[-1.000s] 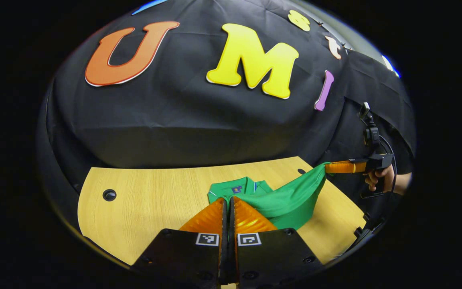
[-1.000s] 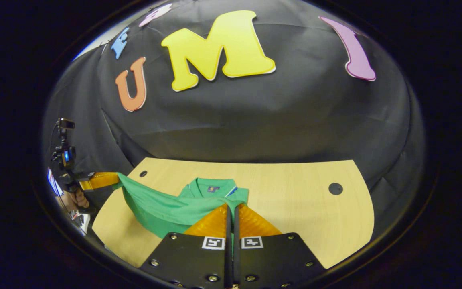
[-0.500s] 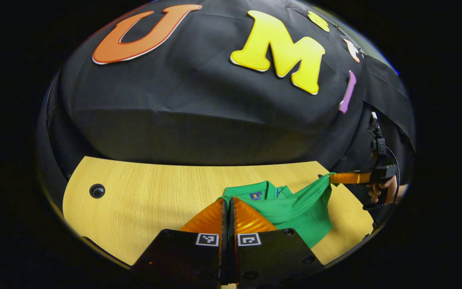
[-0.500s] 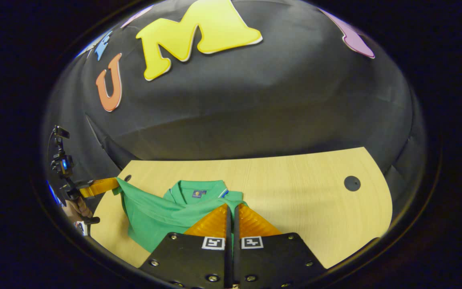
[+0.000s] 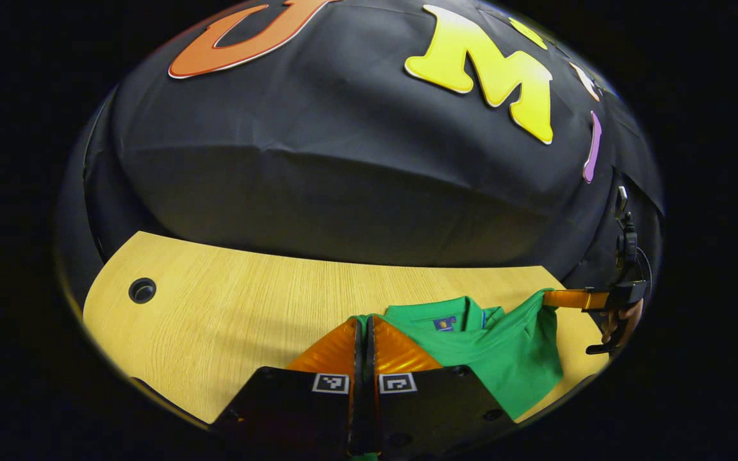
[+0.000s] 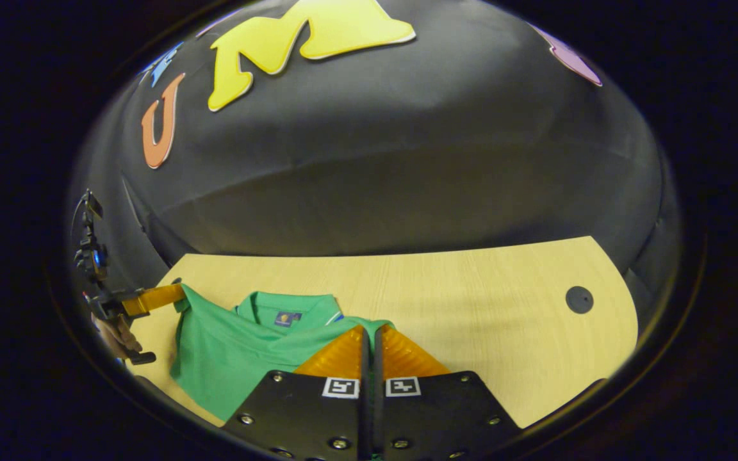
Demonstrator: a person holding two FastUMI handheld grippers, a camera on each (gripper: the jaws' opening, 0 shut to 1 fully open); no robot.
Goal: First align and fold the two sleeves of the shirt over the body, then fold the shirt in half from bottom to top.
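Left gripper view: left claw (image 5: 364, 323) at bottom centre, fingers pressed together with green fabric of the polo shirt (image 5: 503, 358) pinched between them; a sliver of green shows below the fingers. Shirt lies on the wooden table (image 5: 228, 307), collar (image 5: 449, 312) facing the booth wall, a small dark tag inside the collar. At far right the right claw (image 5: 551, 298), held by a hand (image 5: 622, 323), is clenched on a raised corner of the shirt, fabric pulled up off the table there.

Right gripper view: right claw (image 6: 370, 331) clenched on the shirt (image 6: 228, 358) edge. Left claw (image 6: 177, 293) at far left grips the opposite corner. Round dark hole (image 6: 578, 299) in the table (image 6: 471, 307) at right, well apart from the shirt.
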